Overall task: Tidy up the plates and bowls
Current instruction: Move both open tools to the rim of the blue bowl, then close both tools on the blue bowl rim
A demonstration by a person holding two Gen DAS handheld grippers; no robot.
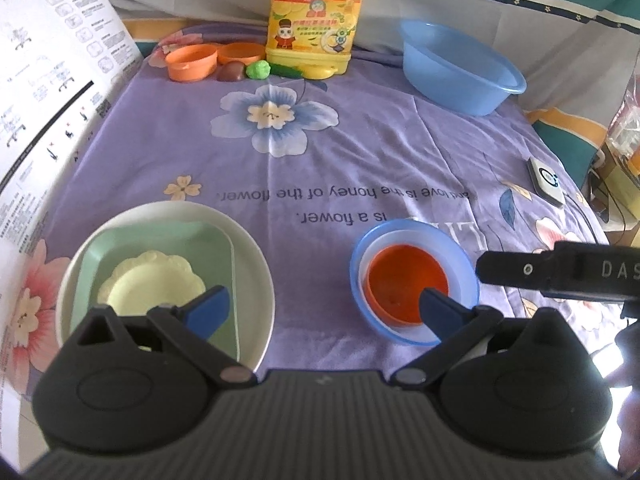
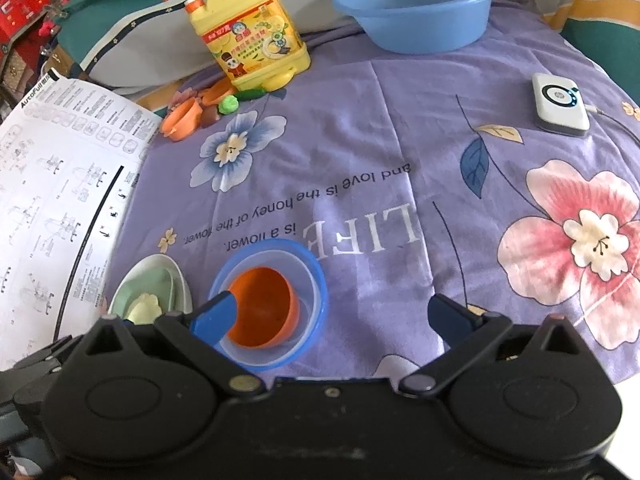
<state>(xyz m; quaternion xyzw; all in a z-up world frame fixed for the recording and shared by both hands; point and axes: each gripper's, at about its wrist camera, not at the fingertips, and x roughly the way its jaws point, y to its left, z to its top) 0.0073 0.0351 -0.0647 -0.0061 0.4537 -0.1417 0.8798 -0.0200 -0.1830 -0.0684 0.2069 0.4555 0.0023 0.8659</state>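
Below, the left claw [image 1: 324, 312] hangs spread wide and empty, with the stacked plates [image 1: 168, 276] at its eight o'clock and the nested bowls [image 1: 412, 280] at four. Likewise spread, the right claw [image 2: 332, 316] has those bowls [image 2: 272, 304] at nine o'clock.

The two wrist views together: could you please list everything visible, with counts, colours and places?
Plates: three stacked, white, green, pale yellow, near left.
Bowls: three nested, blue, clear, orange, near centre.
Basin: one, blue, far right.
Detergent jug: one, yellow, far centre.
Cups: two, orange, left of jug.
Toy foods: several, by jug.
Charger: one, white, right.
Instruction sheet: one, white, left.
Cloth: purple, floral.
Left gripper: open.
Right gripper: open.
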